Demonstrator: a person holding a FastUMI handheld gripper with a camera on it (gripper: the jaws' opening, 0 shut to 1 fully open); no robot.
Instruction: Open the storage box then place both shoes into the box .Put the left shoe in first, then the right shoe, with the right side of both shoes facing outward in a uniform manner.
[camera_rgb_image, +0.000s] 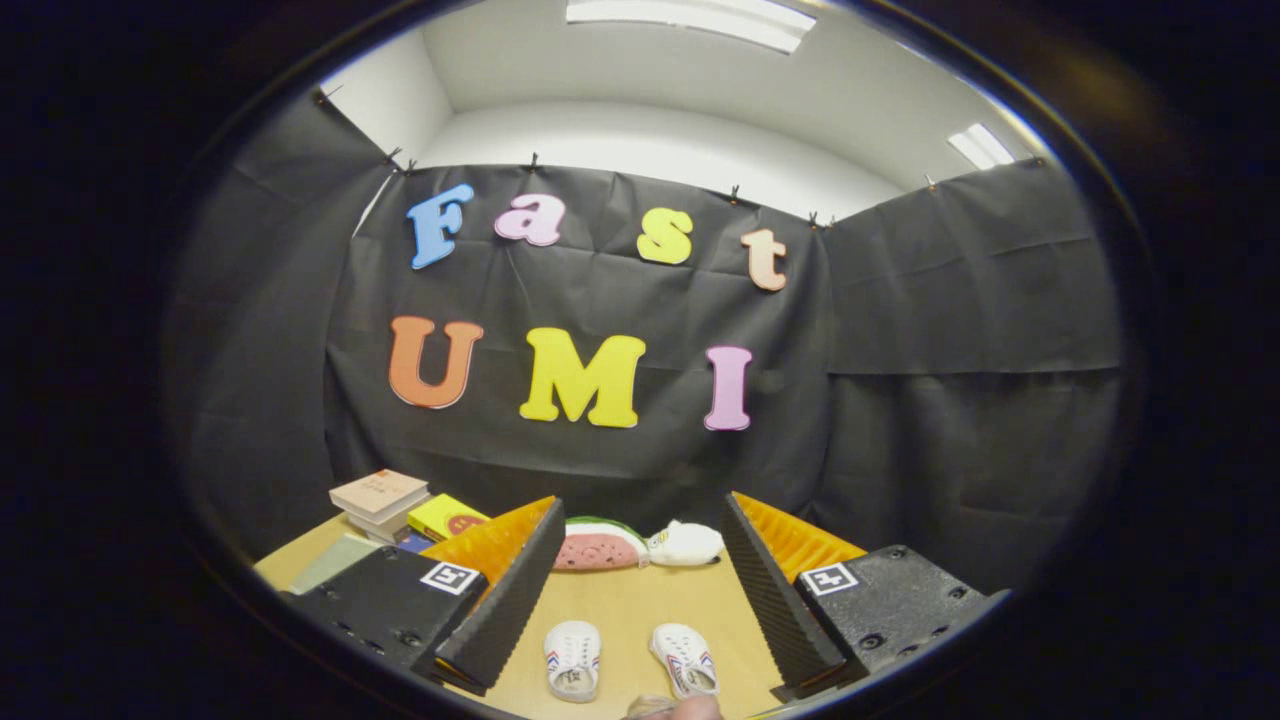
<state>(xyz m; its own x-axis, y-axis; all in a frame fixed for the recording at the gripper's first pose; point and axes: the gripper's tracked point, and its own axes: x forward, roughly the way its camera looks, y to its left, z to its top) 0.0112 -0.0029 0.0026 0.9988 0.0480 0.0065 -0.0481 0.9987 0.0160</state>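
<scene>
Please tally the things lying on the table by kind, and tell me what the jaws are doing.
Shoes: 2 (one, the other)
Books: 4, as far as I can tell (stack, yellow book)
Plush toys: 2 (watermelon slice, white toy)
Total: 8
The gripper has its jaws open, holding nothing; the shoes lie between them.

My camera rides on my hand-held gripper (640, 610) and looks forward along its two spread fingers, slightly down over the bench (620, 610), toward the booth's black back wall (620, 300). It sits low and close to the bench, with two small shoes (572, 658) lying just ahead, between the fingers.
</scene>
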